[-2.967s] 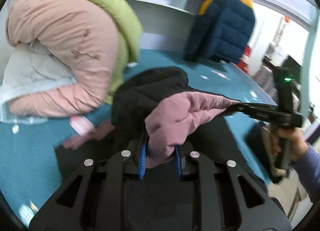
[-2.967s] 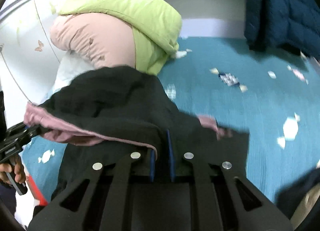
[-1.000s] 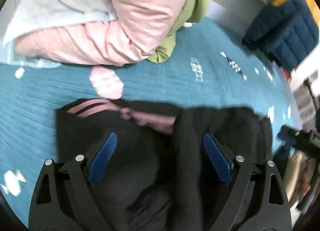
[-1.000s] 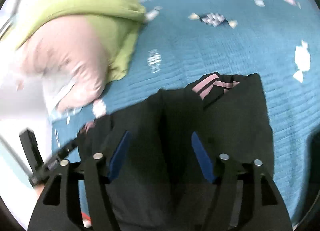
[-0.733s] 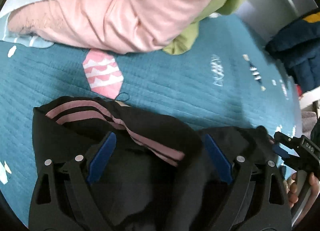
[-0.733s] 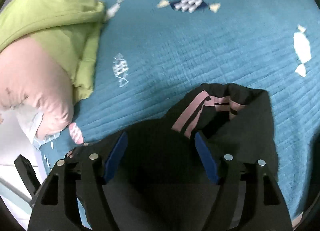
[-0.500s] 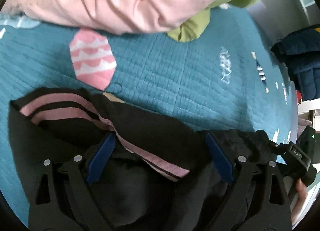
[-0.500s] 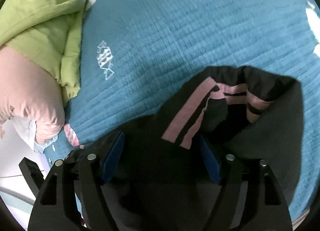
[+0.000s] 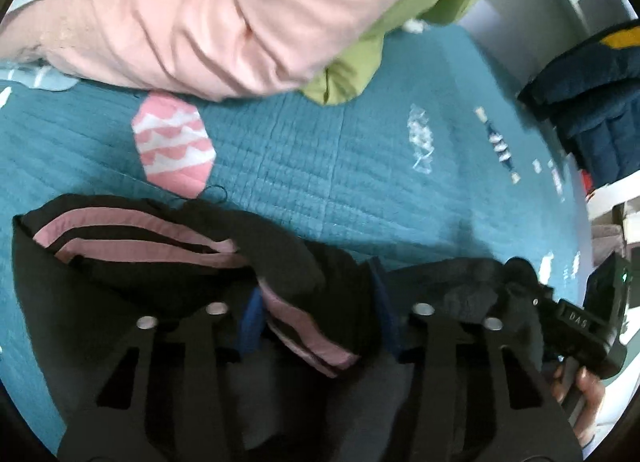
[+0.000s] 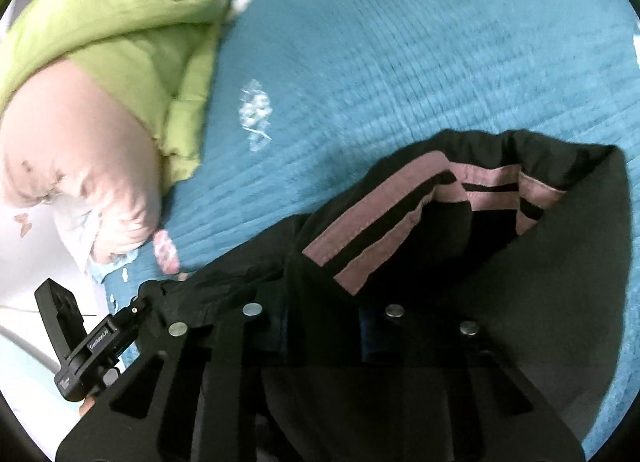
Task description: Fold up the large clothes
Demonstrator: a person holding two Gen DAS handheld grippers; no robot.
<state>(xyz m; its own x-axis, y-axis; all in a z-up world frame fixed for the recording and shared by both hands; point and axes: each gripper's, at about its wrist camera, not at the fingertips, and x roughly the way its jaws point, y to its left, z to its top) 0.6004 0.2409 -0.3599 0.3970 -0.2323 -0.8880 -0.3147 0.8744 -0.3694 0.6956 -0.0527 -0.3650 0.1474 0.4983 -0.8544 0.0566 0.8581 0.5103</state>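
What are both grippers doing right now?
Left gripper: just closed on the black garment.
Right gripper: just closed on the same garment.

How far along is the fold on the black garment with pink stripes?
Done: the black garment lies bunched on the teal bedspread, partly doubled over. In hand: both hand-held grippers, left and right, have just been closing on its near edge, cloth between the jaws. Left: the next fold and flattening it.

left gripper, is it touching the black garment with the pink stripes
Touching. The left wrist view shows the left gripper, whose jaws have just been closing, with its blue pads pinching a fold of the black garment.
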